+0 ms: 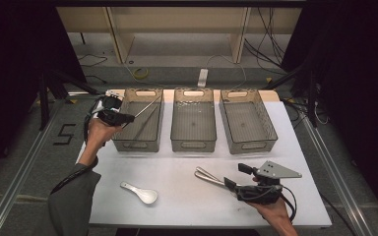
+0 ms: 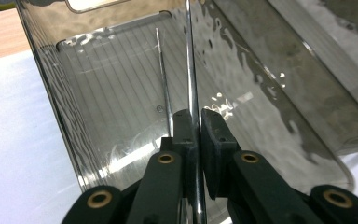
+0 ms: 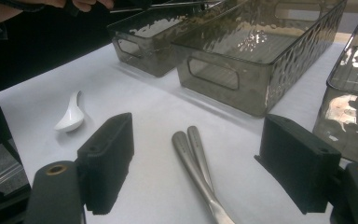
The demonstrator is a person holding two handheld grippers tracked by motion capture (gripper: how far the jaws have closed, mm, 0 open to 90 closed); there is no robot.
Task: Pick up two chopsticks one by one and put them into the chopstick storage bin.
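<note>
My left gripper (image 1: 128, 118) hovers over the left bin (image 1: 137, 143), shut on a thin metal chopstick (image 1: 147, 105) that slants into the bin. The left gripper view has the jaws (image 2: 196, 126) pinching that chopstick (image 2: 189, 70), while a second chopstick (image 2: 163, 79) lies inside the bin. At the front right of the table my right gripper (image 1: 236, 176) stands open. Its jaws (image 3: 200, 154) straddle two metal utensil handles (image 3: 191, 158) lying on the white table without touching them; these metal handles (image 1: 207, 175) lie side by side.
A white ceramic spoon (image 1: 140, 192) lies at the front left of the table, also in the right gripper view as the white spoon (image 3: 70, 116). The middle bin (image 1: 193, 143) and right bin (image 1: 253, 145) stand in a row behind. Table edges are close on both sides.
</note>
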